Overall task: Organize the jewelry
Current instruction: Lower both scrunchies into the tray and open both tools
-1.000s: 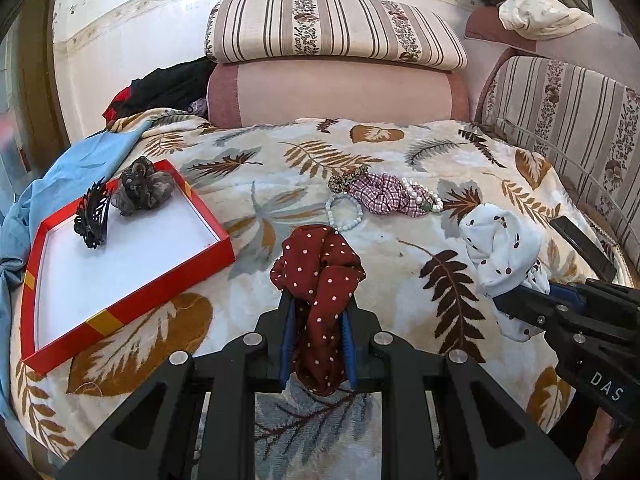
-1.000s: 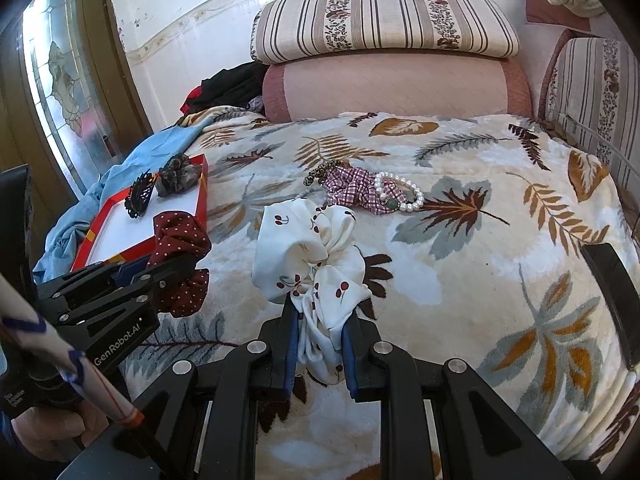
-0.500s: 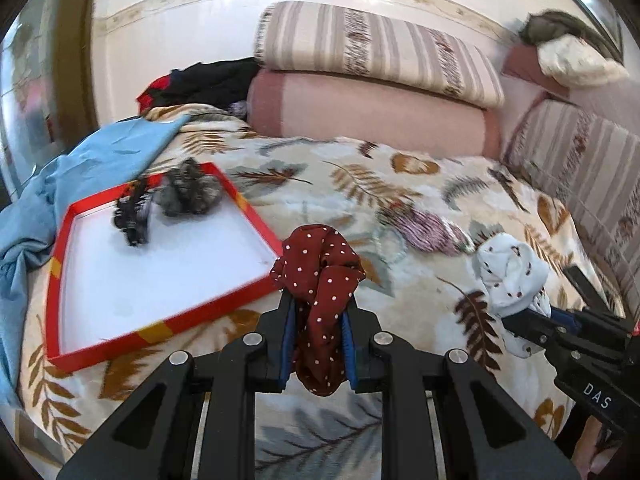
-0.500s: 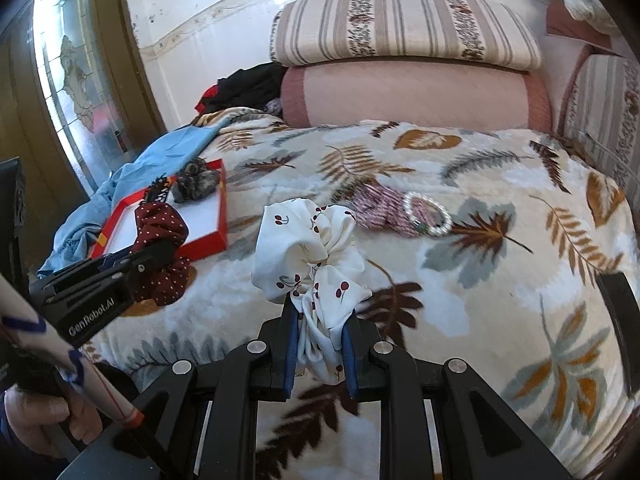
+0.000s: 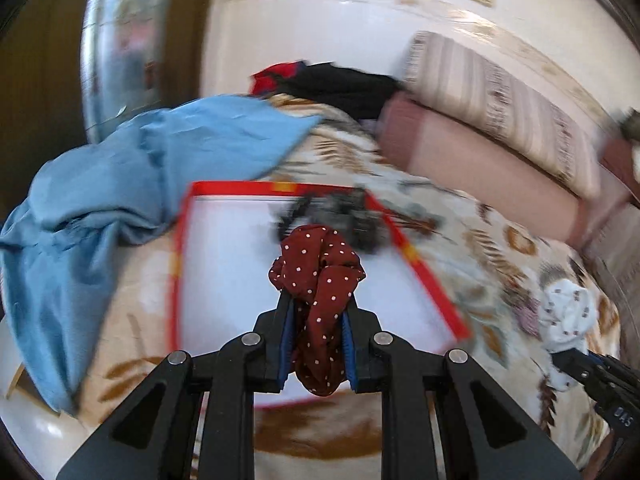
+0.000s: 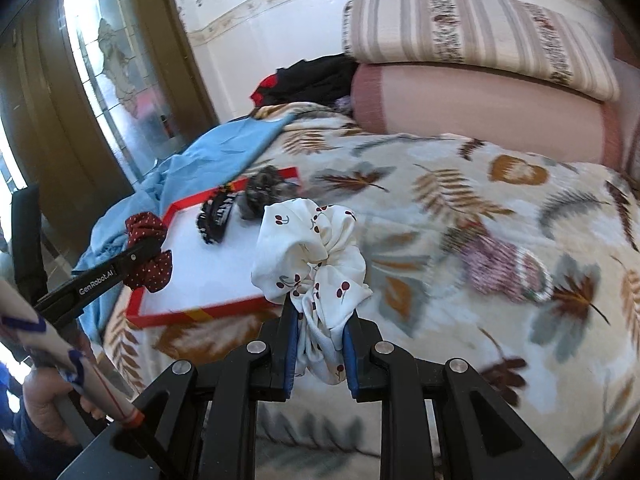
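My left gripper (image 5: 318, 312) is shut on a dark red dotted scrunchie (image 5: 318, 276) and holds it above the white floor of the red-rimmed tray (image 5: 416, 260); it also shows in the right wrist view (image 6: 146, 254). My right gripper (image 6: 320, 320) is shut on a white cherry-print scrunchie (image 6: 308, 248), held just right of the tray (image 6: 200, 312). A black hair claw (image 6: 214, 216) and a grey scrunchie (image 6: 260, 192) lie at the tray's far end. A plaid scrunchie (image 6: 494, 266) with a pearl bracelet (image 6: 540, 276) lies on the bed.
A leaf-print blanket (image 6: 460, 208) covers the bed. A blue cloth (image 5: 120, 168) lies left of the tray. Striped and pink bolsters (image 6: 480, 92) and dark clothes (image 6: 312, 80) are at the back. A glass door (image 6: 116, 60) stands at the left.
Both grippers have swung left toward the tray with their scrunchies. The left one has come from the blanket to above the tray; the right one has come near the tray's right rim.
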A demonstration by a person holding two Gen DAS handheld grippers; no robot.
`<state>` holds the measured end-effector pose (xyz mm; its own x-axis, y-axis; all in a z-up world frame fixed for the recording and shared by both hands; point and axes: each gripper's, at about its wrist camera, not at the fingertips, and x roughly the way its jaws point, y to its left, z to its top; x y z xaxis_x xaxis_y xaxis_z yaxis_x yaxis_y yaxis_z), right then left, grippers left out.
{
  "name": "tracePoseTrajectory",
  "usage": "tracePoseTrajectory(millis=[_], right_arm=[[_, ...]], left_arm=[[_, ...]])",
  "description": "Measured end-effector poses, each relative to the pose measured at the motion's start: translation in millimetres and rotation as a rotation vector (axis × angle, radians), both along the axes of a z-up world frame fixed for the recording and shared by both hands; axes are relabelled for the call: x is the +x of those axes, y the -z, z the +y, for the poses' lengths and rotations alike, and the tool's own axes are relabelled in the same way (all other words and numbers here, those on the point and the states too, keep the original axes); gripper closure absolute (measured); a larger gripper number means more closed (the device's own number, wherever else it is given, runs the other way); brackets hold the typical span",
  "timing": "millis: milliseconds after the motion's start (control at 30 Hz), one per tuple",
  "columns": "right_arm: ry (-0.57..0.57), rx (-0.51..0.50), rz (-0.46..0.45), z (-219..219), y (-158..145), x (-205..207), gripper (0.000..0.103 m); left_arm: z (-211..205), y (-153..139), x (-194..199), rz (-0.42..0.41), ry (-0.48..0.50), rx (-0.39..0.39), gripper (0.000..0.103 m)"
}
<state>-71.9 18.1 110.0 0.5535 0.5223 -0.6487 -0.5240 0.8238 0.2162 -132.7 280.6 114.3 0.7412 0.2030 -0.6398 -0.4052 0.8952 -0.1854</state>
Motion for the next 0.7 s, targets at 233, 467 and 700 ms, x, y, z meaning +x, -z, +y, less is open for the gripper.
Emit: tracePoseTrajectory(millis=[233,467,700], right_arm=[[-0.099,-0.022,0.063,67.0,7.1,32.3,0.080],[-0.158,-0.075,0.174,119.3,32.5,71.0,0.079],[-0.173,-0.128,0.209,150.6,47.1,97.6,0.079]], left_arm=[[62.0,13.3,14.8,0.070,-0.105,-0.050,0.084],[81.8,33.7,56.2,0.190,-0.089,-0.096,0.084],[97.9,47.2,77.5,0.255,-0.095,-0.138,0.084]])
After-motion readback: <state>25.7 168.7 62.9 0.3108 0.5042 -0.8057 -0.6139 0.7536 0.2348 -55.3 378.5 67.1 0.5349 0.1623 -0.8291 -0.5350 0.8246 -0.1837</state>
